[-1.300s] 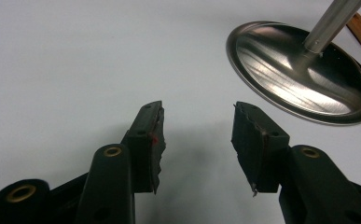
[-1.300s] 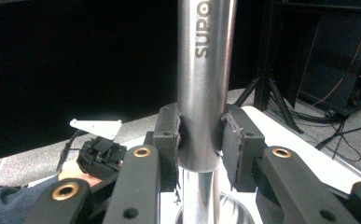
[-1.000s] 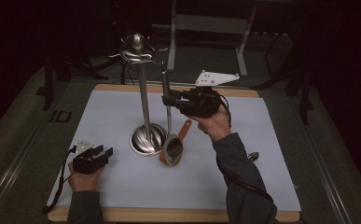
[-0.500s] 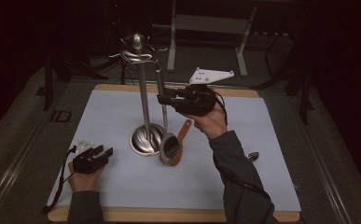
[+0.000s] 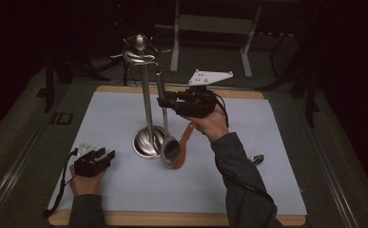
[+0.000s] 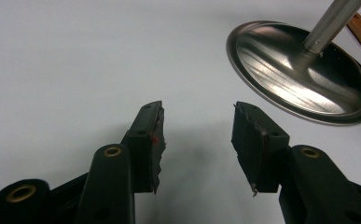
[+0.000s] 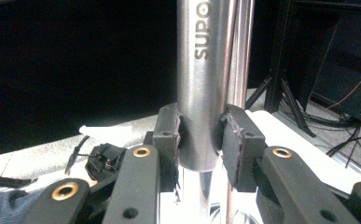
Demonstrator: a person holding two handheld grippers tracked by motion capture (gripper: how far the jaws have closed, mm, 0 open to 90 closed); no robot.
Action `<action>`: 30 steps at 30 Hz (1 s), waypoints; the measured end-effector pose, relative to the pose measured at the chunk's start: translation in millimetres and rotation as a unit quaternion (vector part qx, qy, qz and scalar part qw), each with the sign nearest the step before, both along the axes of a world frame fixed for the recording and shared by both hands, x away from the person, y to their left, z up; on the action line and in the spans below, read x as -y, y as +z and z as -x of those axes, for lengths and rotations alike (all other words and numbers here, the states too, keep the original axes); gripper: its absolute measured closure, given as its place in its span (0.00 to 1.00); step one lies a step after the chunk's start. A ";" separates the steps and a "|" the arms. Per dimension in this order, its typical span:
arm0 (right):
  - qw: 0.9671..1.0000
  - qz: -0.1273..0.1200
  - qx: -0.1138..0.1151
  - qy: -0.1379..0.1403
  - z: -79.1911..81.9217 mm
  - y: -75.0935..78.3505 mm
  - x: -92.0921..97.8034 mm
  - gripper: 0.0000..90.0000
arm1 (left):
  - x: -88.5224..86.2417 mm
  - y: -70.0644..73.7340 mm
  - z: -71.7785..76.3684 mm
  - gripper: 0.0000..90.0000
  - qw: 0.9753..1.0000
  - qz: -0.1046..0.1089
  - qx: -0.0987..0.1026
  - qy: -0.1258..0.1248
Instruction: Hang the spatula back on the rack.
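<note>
A steel stand [image 5: 146, 99] with hooks at its top rises from a round base [image 6: 304, 74] in the middle of the white mat. My right gripper [image 5: 165, 101] is shut on the handle of a steel ladle [image 5: 170, 151], which hangs nearly upright just right of the pole, its bowl low by the base. In the right gripper view the jaws [image 7: 200, 126] clamp the handle [image 7: 201, 70], marked "SUPO", with the pole right behind it. My left gripper [image 5: 103, 154] rests at the mat's front left, open and empty [image 6: 197, 135], pointing toward the base.
An orange-brown spatula [image 5: 185, 137] lies on the mat just right of the ladle's bowl. A small spoon [image 5: 256, 158] lies farther right. The white mat [image 5: 124, 194] covers a wooden board; dark frames and tripod legs stand behind the table.
My right gripper moved left toward the pole with the ladle, which now hangs more upright and closer to the stand. The left gripper stayed put.
</note>
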State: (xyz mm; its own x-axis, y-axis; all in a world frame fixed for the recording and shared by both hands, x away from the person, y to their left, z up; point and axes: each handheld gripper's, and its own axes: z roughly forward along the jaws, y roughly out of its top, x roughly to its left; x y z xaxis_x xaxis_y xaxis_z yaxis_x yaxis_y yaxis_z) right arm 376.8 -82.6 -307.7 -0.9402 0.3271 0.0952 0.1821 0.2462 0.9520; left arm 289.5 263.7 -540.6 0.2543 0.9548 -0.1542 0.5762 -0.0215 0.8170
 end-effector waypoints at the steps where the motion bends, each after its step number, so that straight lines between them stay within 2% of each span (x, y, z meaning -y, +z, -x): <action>1: 1.000 0.001 -0.001 0.001 0.0 -0.1 0.1 0.76 | 0.0 0.0 0.0 0.60 1.000 0.000 0.000 0.000; 8: 1.000 -0.005 0.001 0.001 0.3 0.9 6.8 0.71 | 0.1 0.0 0.1 0.60 1.000 0.000 0.000 0.000; 15: 1.000 0.009 0.005 -0.010 0.1 -0.3 18.9 0.73 | 0.1 -0.1 0.0 0.60 1.000 0.000 0.000 0.001; 19: 0.999 0.024 0.007 -0.024 -0.5 -2.3 26.0 0.78 | 0.1 -0.1 0.0 0.60 1.000 -0.001 0.000 0.001; 22: 0.998 0.046 0.014 -0.036 -0.3 -3.6 29.2 0.82 | 0.1 -0.1 0.0 0.60 1.000 0.000 0.000 0.001; 30: 0.994 0.093 0.022 -0.055 1.4 -10.8 32.6 0.82 | 0.0 -0.1 -0.1 0.60 1.000 0.000 -0.001 0.001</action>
